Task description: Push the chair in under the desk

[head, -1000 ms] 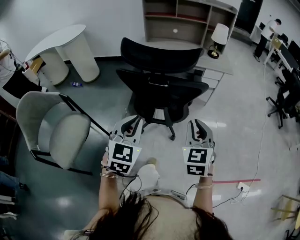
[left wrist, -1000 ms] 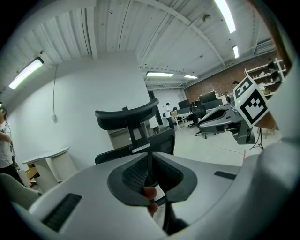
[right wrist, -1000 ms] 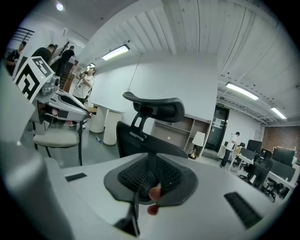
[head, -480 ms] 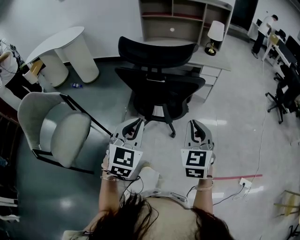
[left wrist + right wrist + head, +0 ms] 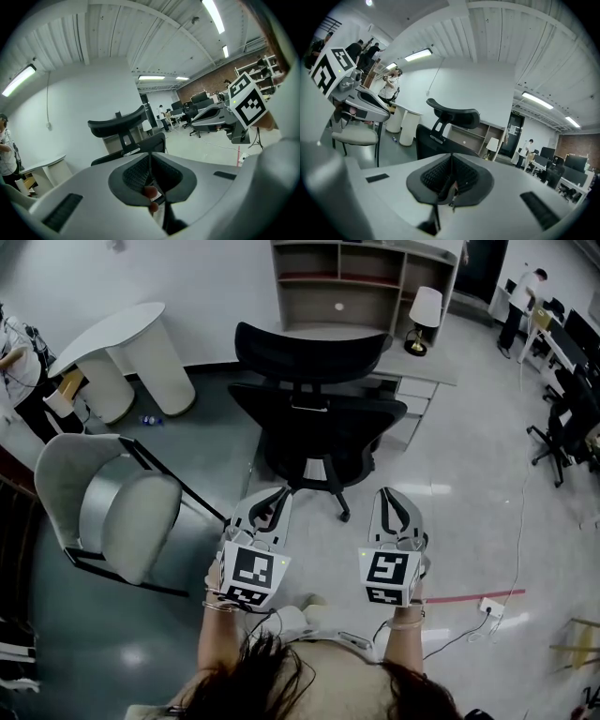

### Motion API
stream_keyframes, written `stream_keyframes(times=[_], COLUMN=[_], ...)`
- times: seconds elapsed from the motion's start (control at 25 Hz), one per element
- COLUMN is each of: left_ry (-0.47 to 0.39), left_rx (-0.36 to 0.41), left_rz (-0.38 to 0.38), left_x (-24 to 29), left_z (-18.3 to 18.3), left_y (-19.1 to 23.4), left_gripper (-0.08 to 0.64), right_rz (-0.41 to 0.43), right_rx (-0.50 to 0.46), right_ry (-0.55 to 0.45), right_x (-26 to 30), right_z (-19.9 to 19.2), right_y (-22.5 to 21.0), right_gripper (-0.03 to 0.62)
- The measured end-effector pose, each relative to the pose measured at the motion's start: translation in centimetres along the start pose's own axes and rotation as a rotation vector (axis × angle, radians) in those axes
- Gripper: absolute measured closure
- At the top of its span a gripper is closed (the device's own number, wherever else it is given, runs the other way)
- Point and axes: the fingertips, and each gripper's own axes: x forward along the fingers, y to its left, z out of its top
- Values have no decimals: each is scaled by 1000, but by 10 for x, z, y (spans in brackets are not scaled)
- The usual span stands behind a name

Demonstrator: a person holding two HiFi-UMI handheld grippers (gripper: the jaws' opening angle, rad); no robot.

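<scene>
A black office chair [image 5: 319, 418] with a headrest [image 5: 314, 351] stands with its back toward me, facing the pale desk [image 5: 427, 367]. Both grippers hang side by side short of the backrest, touching nothing. My left gripper [image 5: 274, 504] is shut with nothing between its jaws, and so is my right gripper [image 5: 395, 502]. In the left gripper view the shut left gripper [image 5: 151, 161] points at the headrest [image 5: 123, 125], with the right gripper [image 5: 220, 119] alongside. In the right gripper view the shut right gripper [image 5: 451, 173] points at the chair's headrest [image 5: 452, 112].
A grey cushioned chair [image 5: 112, 502] stands close on the left. A white rounded table [image 5: 117, 329] is at the far left. A shelf unit [image 5: 361, 277] and a lamp [image 5: 424, 315] are at the desk. Red floor tape [image 5: 469, 596] and a cable socket [image 5: 487, 607] lie at the right.
Both grippers have drawn back a little from the chair, toward the person. The chair itself has not visibly moved.
</scene>
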Motion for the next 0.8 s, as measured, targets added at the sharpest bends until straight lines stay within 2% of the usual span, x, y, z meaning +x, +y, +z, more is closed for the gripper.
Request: stream_keyframes(times=[0.8], left_ry=[-40], left_rx=[28], left_rz=[-19], left_x=[-48], left_z=[-16], left_y=[14], left_gripper=[534], right_rz=[-68], right_rx=[-47], right_ry=[51], right_x=[-39], right_z=[14], right_y=[38], right_gripper=[563])
